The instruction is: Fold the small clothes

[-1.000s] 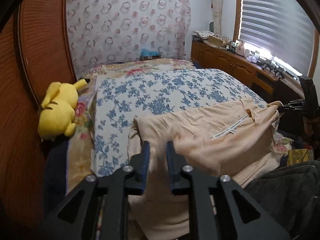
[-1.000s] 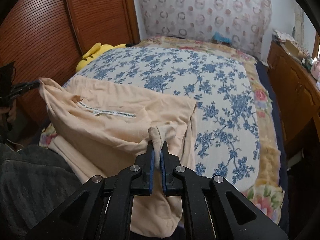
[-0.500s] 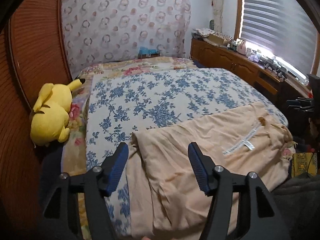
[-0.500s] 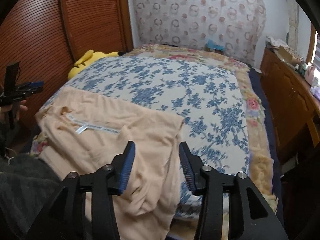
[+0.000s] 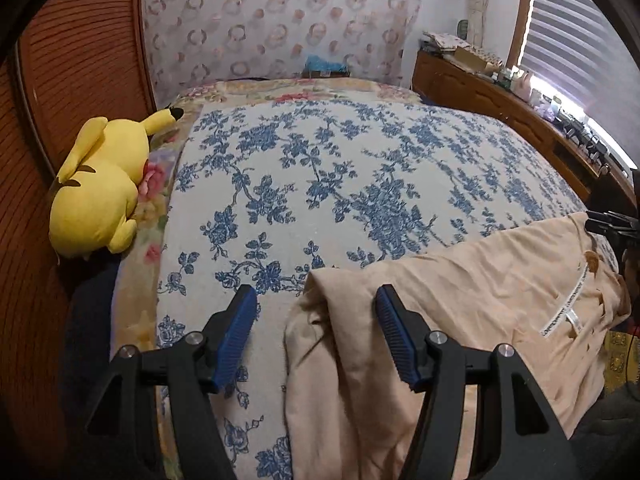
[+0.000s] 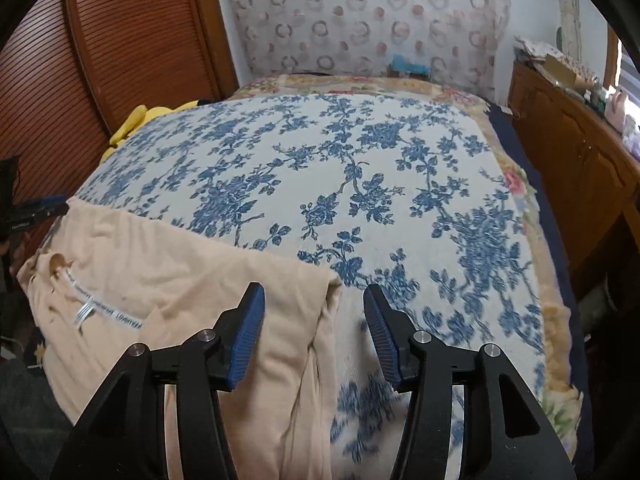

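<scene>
A peach garment (image 5: pixel 460 304) lies spread across the near edge of the bed, with a white label strip (image 5: pixel 564 312) showing near its collar. My left gripper (image 5: pixel 316 332) is open and empty above the garment's left corner. In the right wrist view the same garment (image 6: pixel 192 280) lies at the lower left, label (image 6: pixel 100 308) showing. My right gripper (image 6: pixel 314 332) is open and empty above the garment's right corner. The right gripper shows at the right edge of the left wrist view (image 5: pixel 608 224).
The bed has a blue-flowered white cover (image 5: pixel 340 168). A yellow plush toy (image 5: pixel 100 184) lies at its left edge by a wooden slatted door (image 5: pixel 80 48). A wooden dresser (image 6: pixel 580 152) with clutter stands along the right side. A patterned cloth (image 6: pixel 360 12) hangs behind the bed.
Both grippers have let go of the garment's corners and opened wide. The garment dropped flat onto the bed, and both grippers drew back slightly.
</scene>
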